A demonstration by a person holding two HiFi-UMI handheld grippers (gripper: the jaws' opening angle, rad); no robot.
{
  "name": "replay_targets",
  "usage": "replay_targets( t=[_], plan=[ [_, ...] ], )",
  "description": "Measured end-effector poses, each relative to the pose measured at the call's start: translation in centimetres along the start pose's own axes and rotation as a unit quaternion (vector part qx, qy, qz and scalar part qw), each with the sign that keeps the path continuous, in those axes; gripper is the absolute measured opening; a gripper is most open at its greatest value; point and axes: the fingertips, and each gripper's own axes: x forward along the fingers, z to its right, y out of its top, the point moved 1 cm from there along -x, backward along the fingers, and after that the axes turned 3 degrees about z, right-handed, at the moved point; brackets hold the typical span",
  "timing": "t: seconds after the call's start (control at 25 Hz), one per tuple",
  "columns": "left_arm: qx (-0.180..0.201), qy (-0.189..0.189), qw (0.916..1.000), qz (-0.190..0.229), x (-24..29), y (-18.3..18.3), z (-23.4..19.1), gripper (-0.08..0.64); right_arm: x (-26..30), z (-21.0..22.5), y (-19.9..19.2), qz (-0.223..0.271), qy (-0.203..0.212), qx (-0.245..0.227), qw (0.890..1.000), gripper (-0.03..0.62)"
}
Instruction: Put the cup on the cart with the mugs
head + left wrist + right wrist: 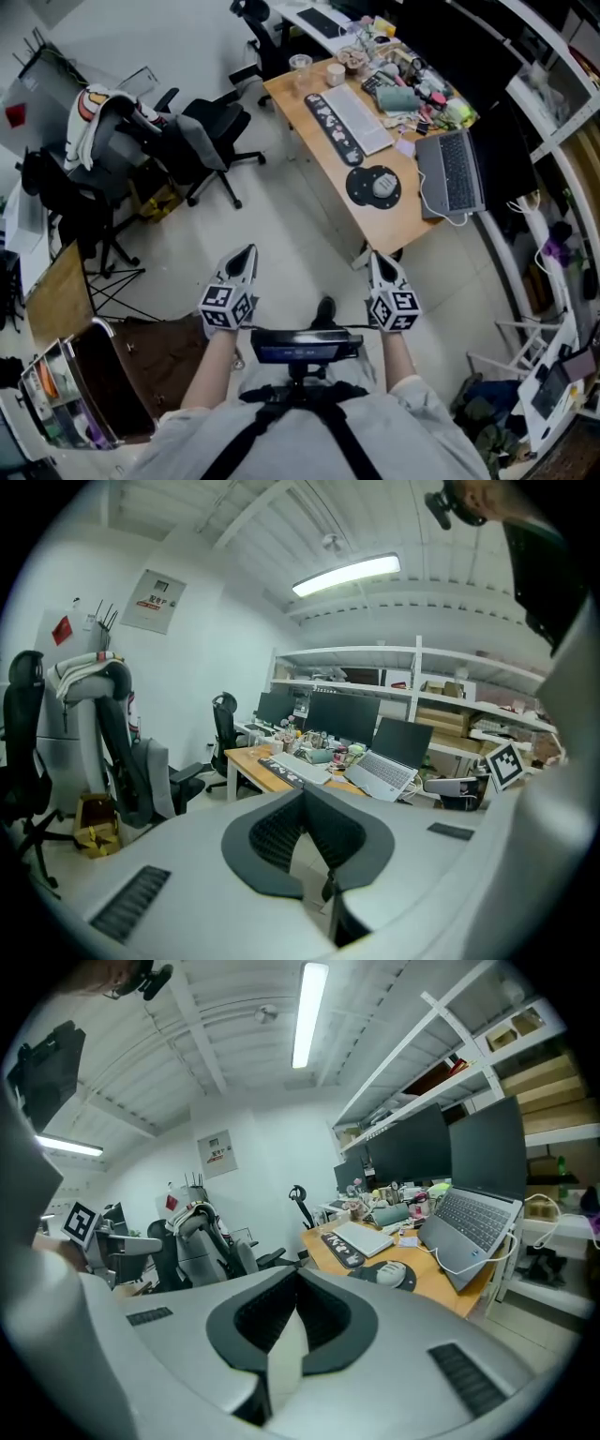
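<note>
Fingers: on my left gripper [246,258] and right gripper [378,258] they are closed together and hold nothing.
Cup [300,64]: on the far end of the surface [394,220], well apart from both grippers.
Progress: I judge nothing done; reaching, grasping and carrying remain.

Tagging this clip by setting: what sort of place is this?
Probably an office workroom: a cluttered wooden desk with a white keyboard and grey laptop, black swivel chairs, white wall shelves.
</note>
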Motion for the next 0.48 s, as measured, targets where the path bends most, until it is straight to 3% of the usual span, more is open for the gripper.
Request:
replay_targets(
  t=[0.16, 0.48],
  plan=[
    [0.019, 0.006, 0.9997, 0.014, 3.3, 2.8, 0.3, 0.002, 3.0, 1.6, 2.1, 0.009, 0.024, -0.004, 1.0, 0.005],
    [0.032, 0.0, 0.9994, 0.014, 8.6, 5.7, -0.2, 0.002, 7.3, 3.2, 5.7, 0.02, 0.032, -0.013, 0.999, 0.005]
  ],
)
